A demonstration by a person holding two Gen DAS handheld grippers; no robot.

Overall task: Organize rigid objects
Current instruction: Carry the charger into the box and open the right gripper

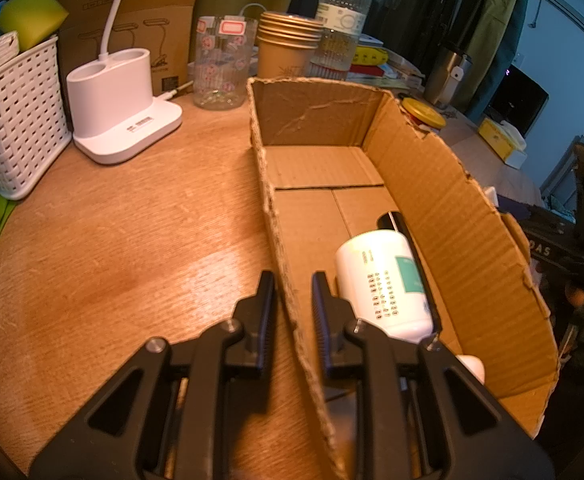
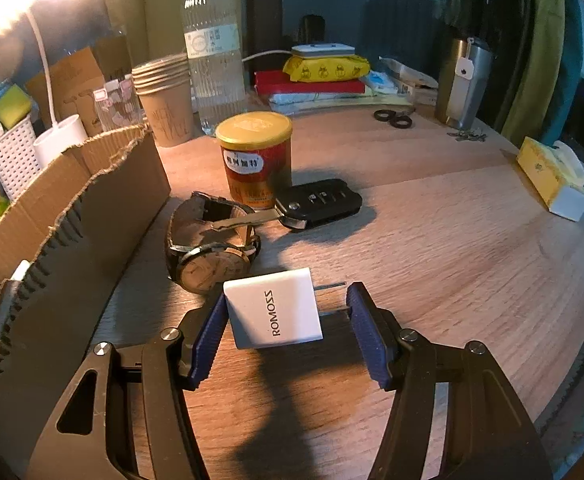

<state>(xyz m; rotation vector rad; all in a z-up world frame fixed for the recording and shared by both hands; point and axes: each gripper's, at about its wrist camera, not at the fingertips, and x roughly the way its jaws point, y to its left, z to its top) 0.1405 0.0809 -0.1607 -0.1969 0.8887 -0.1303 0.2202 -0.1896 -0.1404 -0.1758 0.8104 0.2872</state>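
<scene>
A torn cardboard box (image 1: 452, 208) lies open on the wooden table, holding a white bottle (image 1: 384, 280) and a thin black item (image 1: 408, 240) along its right wall. My left gripper (image 1: 293, 276) is shut on the box's left wall, one finger on each side of it. In the right wrist view a white ROMOSS charger (image 2: 276, 312) sits between the pads of my right gripper (image 2: 288, 292). The left pad touches its body and its prongs reach the right pad. Beyond it lie a wristwatch (image 2: 208, 256), a black car key (image 2: 320, 200) and a red can with a yellow lid (image 2: 258, 160). The box (image 2: 92, 216) stands to the left.
A white basket (image 1: 16, 120), white lamp base (image 1: 120, 108), patterned glass (image 1: 222, 64), stacked paper cups (image 1: 288, 44) and water bottle (image 1: 344, 16) line the back. A steel tumbler (image 2: 464, 84), book pile (image 2: 316, 84), scissors (image 2: 392, 118) and tissue box (image 2: 552, 176) sit further right.
</scene>
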